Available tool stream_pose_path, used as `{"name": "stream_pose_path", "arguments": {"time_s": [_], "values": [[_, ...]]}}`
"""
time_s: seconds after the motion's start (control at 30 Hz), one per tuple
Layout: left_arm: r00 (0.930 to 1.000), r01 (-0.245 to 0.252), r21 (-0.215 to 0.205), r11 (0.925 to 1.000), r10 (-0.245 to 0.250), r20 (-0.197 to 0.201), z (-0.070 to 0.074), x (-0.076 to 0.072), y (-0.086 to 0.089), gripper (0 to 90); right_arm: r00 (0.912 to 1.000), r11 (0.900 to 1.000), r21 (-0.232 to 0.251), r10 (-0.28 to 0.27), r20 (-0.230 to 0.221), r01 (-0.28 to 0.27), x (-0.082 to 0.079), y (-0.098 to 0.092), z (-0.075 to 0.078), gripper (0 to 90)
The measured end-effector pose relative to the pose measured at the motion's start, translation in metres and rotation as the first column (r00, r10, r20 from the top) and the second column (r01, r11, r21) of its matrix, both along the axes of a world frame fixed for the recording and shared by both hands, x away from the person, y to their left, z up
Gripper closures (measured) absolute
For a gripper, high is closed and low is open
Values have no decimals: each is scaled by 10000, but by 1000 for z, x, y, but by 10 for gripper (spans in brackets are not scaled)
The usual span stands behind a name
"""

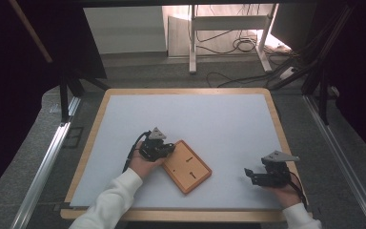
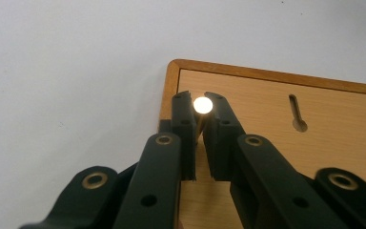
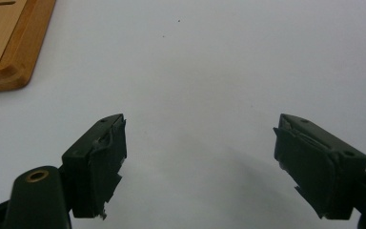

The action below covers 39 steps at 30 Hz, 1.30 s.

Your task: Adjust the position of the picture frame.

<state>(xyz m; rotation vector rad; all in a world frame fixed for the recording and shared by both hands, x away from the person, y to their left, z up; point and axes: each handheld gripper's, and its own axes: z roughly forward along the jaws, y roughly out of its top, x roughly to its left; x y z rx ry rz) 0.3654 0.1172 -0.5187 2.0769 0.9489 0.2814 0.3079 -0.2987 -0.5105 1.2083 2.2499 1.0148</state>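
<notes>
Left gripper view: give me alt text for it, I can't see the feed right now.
The left gripper is closed on a small shiny round-ended metal pin, held over the corner of a wooden board with keyhole slots. The board lies on a pale grey table surface.

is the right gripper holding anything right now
No, the right gripper has its jaws wide apart over the bare white table.

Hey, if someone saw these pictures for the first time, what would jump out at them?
Probably the bright round pin end clamped between the jaws of the left gripper, right over a corner of the wooden board with keyhole slots. That board lies at an angle on the white table. The right gripper stands off to the side, jaws wide apart with nothing between them.
</notes>
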Motion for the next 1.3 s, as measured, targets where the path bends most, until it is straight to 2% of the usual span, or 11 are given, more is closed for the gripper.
{"name": "stream_pose_path", "arguments": {"time_s": [0.2, 0.27, 0.33, 0.43, 0.47, 0.6, 0.77, 0.97, 1.2, 1.27, 1.3], "values": [[10000, 3, -50, 10000, -3, -40, -1, 1, 0, 838, 10000, 10000, -24, 37, 8, -37, 0, 0, 0, 184], [9999, -26, -390, 9992, 19, -171, -1, 1, 3, 821, 10000, 10000, -23, 51, 18, -51, 0, 0, 0, 184], [9997, -88, -632, 9980, 75, -211, 1, 1, 5, 700, 10000, 10000, -11, 66, 31, -66, -1, 1, 0, 184], [9997, -182, -246, 9995, 186, 141, 5, -6, 9, 566, 9999, 9999, 4, 129, 56, -129, -2, 2, 2, 185], [9993, -255, -140, 9996, 258, 256, 6, -8, 10, 474, 9998, 9998, -5, 182, 103, -182, -3, 3, 3, 188], [9981, -393, 206, 9990, 383, 478, 10, -21, 18, 370, 9996, 9997, -55, 259, 125, -258, -3, 5, 3, 193], [9995, -126, 210, 9997, 119, 299, 13, -30, 25, 298, 9990, 9990, -16, 447, 86, -447, -2, 7, 3, 209], [9997, -109, 276, 9996, 103, 237, 12, -40, 36, 290, 9953, 9951, 169, 972, 30, -972, 0, 13, 5, 268], [9982, -440, 289, 9986, 427, 433, 7, -46, 51, 285, 9864, 9863, 110, 1645, -11, -1645, 5, 30, 9, 467], [9977, -529, 257, 9983, 518, 429, 5, -48, 54, 285, 9838, 9837, 165, 1790, -21, -1790, 7, 34, 12, 593], [9978, -522, 294, 9982, 509, 428, 4, -48, 56, 285, 9823, 9822, 142, 1874, -49, -1874, 10, 39, 15, 726]]}}
